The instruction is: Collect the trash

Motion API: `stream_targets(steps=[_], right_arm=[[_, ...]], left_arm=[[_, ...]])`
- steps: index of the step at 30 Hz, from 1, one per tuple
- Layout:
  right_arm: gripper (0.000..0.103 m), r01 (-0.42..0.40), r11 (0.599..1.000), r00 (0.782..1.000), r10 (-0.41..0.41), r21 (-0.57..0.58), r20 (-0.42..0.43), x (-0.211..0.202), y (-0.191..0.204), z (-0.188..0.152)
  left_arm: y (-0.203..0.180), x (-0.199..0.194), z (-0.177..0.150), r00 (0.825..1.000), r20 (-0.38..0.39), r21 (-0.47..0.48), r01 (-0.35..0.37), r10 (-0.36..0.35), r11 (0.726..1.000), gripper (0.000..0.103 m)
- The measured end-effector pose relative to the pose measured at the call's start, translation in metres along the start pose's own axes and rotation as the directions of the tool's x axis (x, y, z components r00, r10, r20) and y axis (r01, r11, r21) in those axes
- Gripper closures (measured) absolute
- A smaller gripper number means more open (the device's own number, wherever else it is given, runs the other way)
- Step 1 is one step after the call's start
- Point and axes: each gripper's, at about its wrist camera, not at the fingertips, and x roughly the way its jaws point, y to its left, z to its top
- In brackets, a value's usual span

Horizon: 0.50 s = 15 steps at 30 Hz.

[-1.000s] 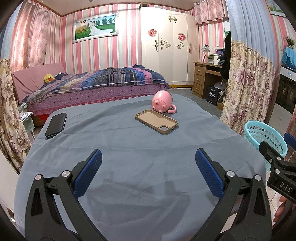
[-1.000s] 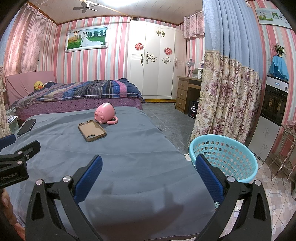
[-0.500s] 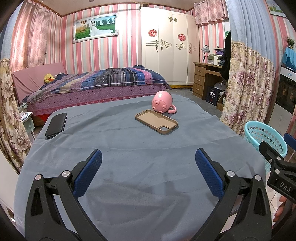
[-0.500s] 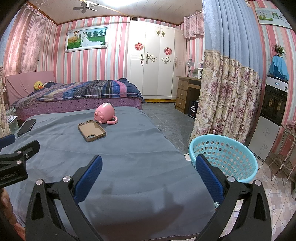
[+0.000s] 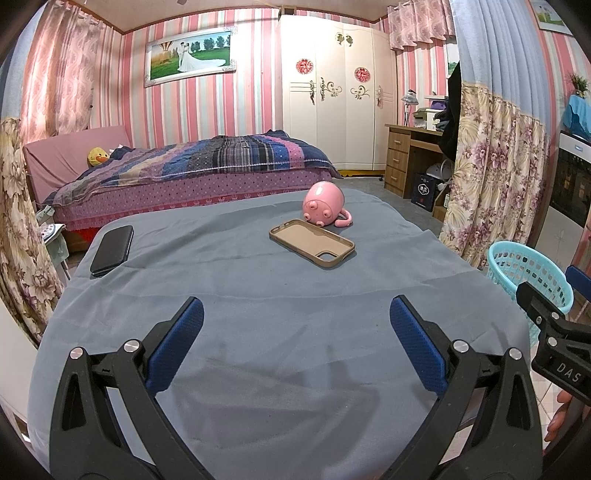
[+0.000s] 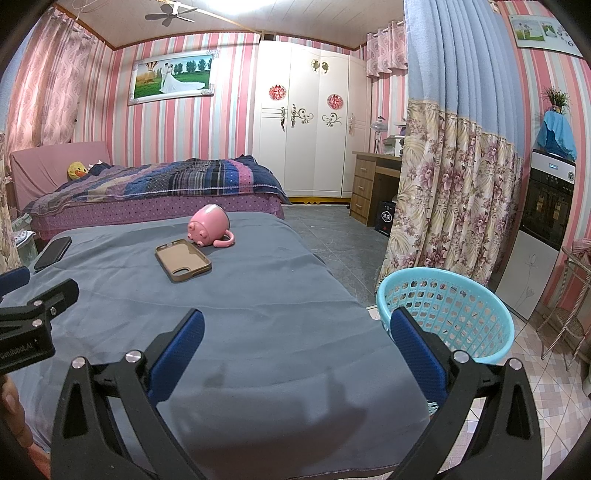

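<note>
Even, bright indoor light falls from the ceiling (image 6: pixel 295 14), where glare whitens the panels. Soft shadows of both tools pool on the grey cloth (image 5: pixel 295 391) in the foreground. Fisheye distortion bends the curtains (image 6: pixel 461 147) and walls, and black vignetting rounds every corner; focus stays sharp.

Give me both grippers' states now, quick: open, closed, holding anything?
Left gripper: open, fingers spread wide, holding nothing, above the grey cloth.
Right gripper: open, fingers spread wide, holding nothing.
</note>
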Motion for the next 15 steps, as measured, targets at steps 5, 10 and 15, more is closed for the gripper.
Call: stream_targets(steps=[5, 10, 15], right_arm=[[0.005, 0.0, 1.0, 1.0, 0.0, 0.0, 0.0, 0.0, 0.0001, -0.0002], [0.005, 0.0, 1.0, 1.0, 0.0, 0.0, -0.001, 0.0001, 0.0005, -0.0005], [0.005, 0.001, 1.0, 1.0, -0.001, 0.0, -0.001, 0.0002, 0.0007, -0.0007]], left_arm=[[0.0014, -0.0007, 0.0023, 1.0, 0.005, -0.005, 0.0, 0.0, 1.0, 0.005], [0.0018, -0.0009, 0.0025, 1.0, 0.006, -0.004, 0.001, -0.001, 1.0, 0.005], [0.0015, -0.001, 0.002, 1.0, 0.005, -0.005, 0.001, -0.001, 1.0, 0.005]])
